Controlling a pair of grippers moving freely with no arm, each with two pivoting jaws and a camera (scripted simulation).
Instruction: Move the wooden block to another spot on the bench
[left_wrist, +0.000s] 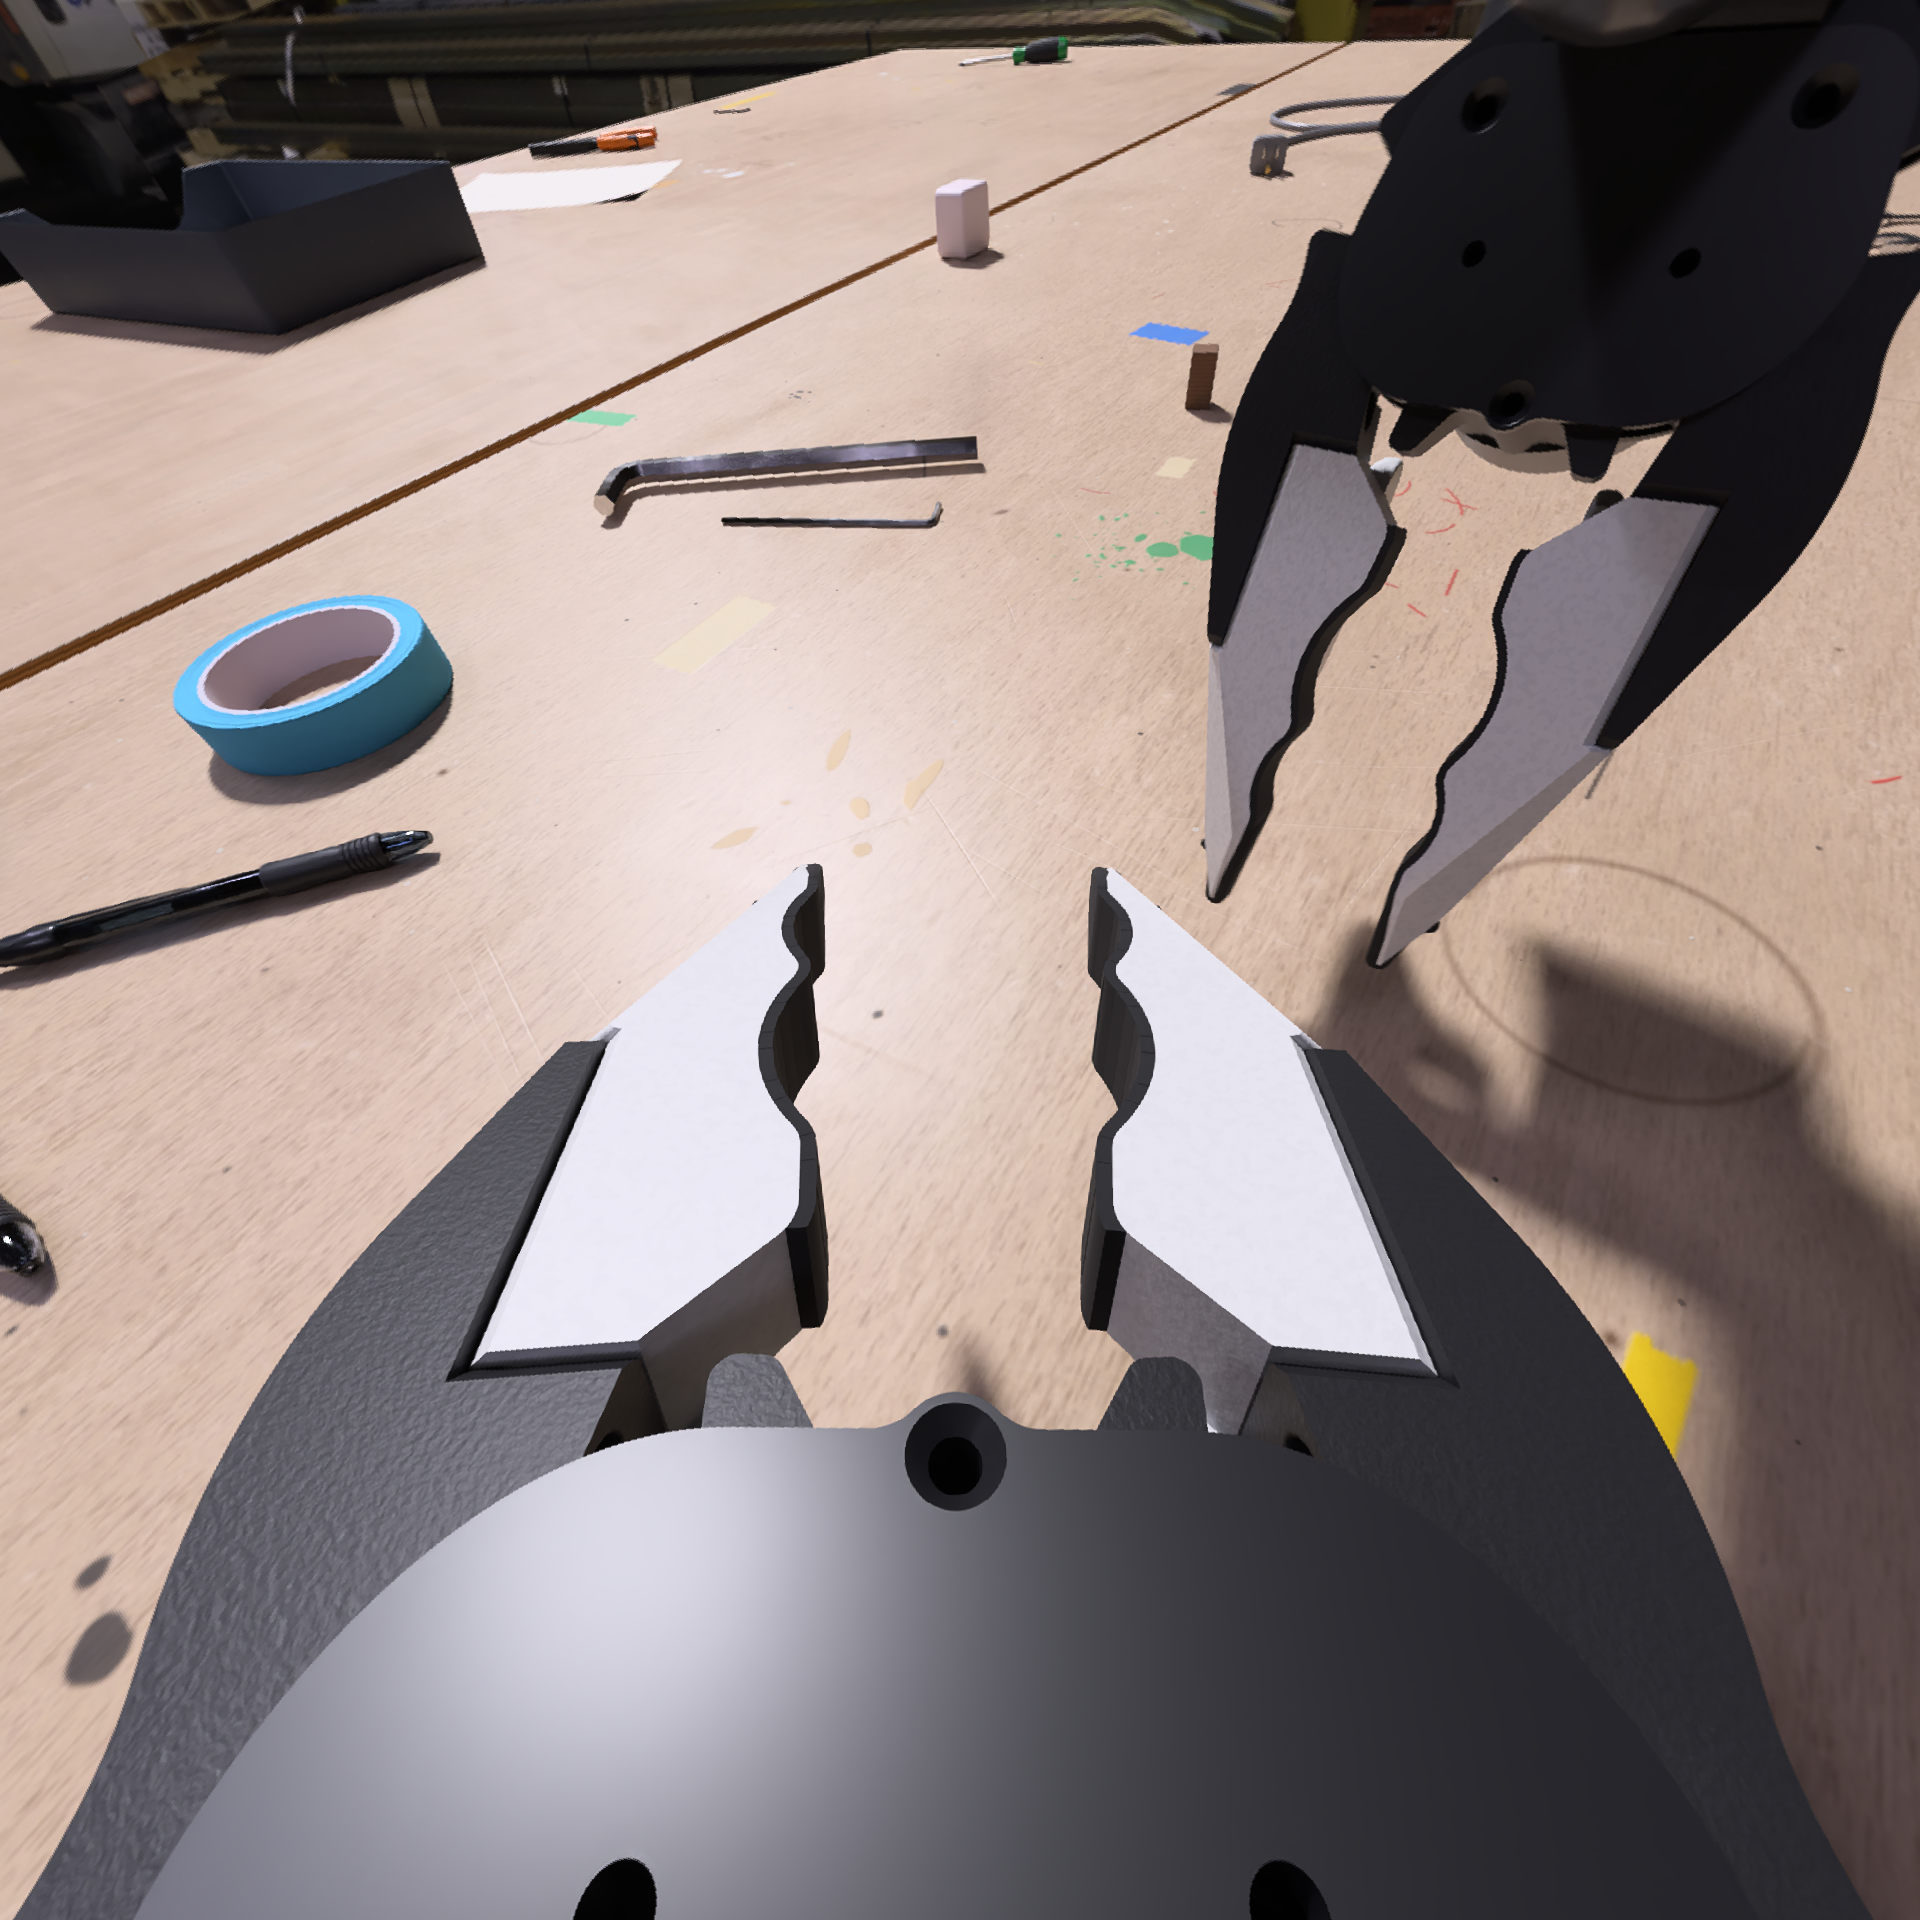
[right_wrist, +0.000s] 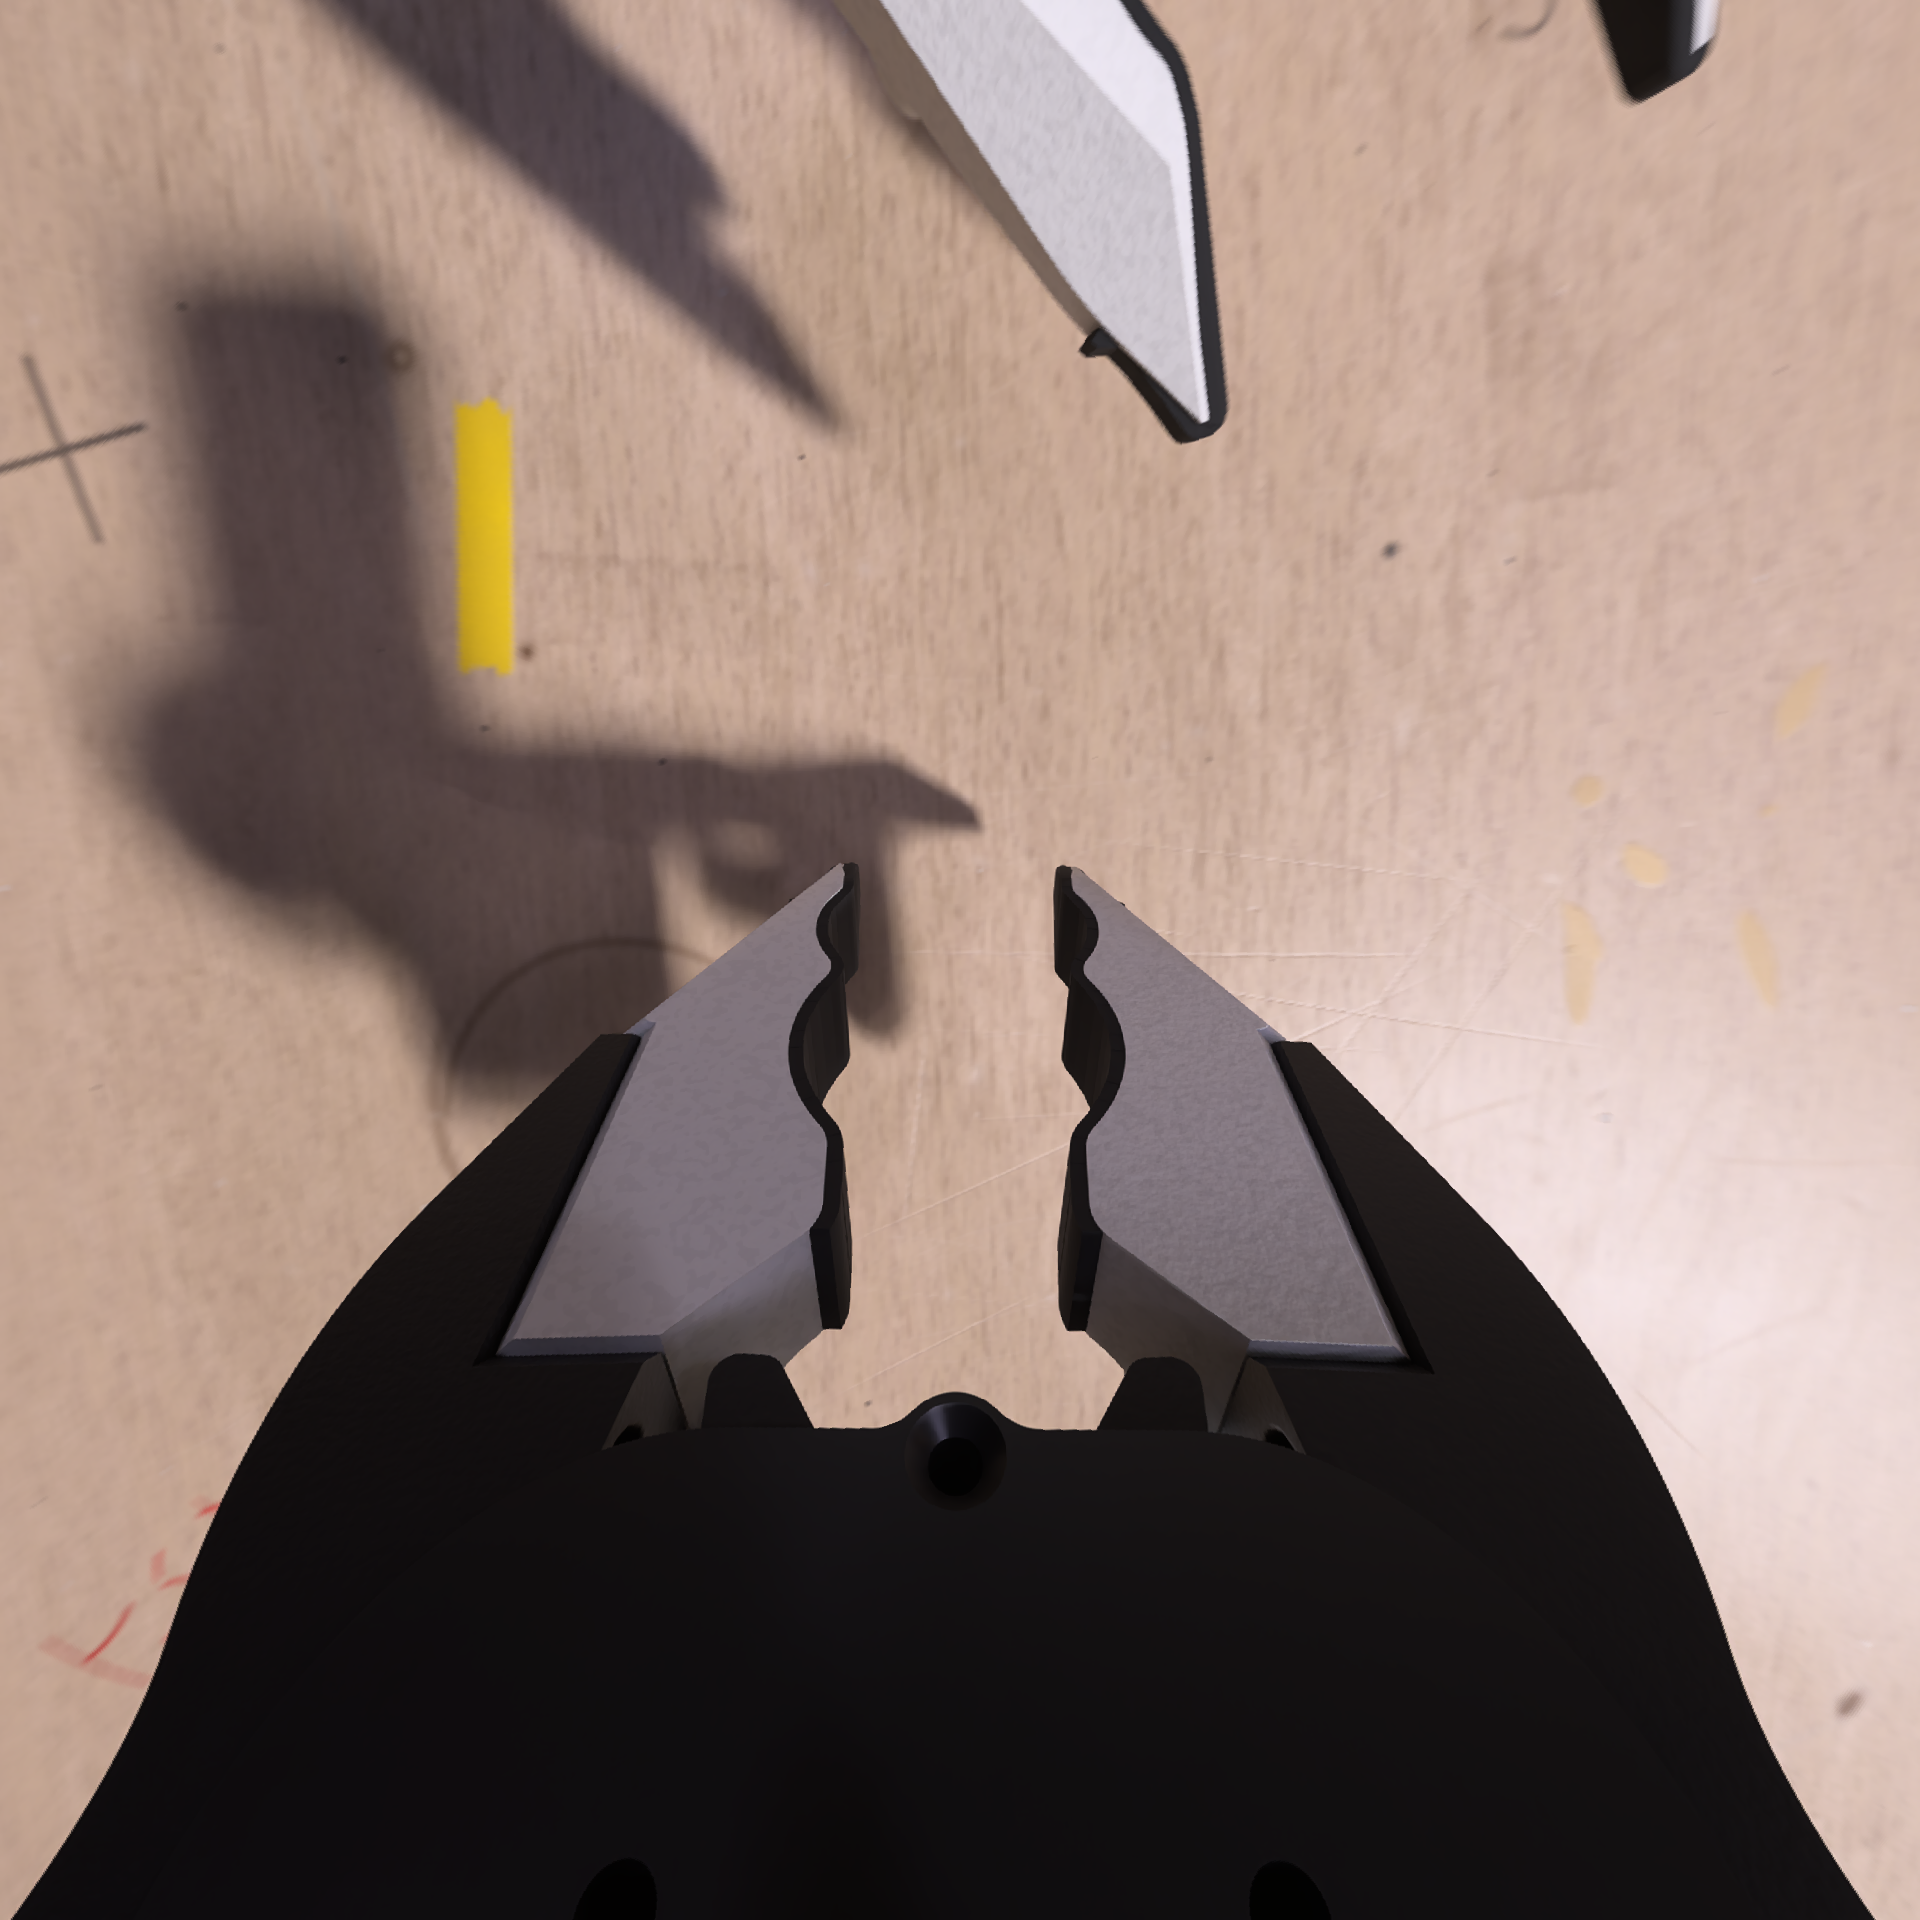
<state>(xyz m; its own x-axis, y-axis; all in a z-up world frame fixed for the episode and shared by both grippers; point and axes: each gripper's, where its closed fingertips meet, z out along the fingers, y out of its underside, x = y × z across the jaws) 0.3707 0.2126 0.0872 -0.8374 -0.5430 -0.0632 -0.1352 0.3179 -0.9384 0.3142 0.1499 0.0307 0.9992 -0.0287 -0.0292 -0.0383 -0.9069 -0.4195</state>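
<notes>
The wooden block (left_wrist: 1202, 376) is seen standing upright far out on the bench (left_wrist: 935, 644), near a blue tape patch (left_wrist: 1169, 332) and partly screened by the right gripper (left_wrist: 1299, 925). Both the left gripper (left_wrist: 956, 883) and the right one are held released, nothing between their fingers. Two hex keys (left_wrist: 790, 468), a tape roll (left_wrist: 312, 686) and a pen (left_wrist: 208, 894) are noted to the left, with bare bench between.

The left gripper (left_wrist: 956, 883) hangs low over the plywood bench (left_wrist: 935, 665), its fingers parted with nothing between them. The right gripper (left_wrist: 1299, 925) points down at the bench to its right, also parted and empty. Far beyond stands the small wooden block (left_wrist: 1202, 376), upright, near a blue tape patch (left_wrist: 1169, 332). To the left lie a blue tape roll (left_wrist: 312, 686), a black pen (left_wrist: 218, 894) and two hex keys (left_wrist: 790, 468).
</notes>
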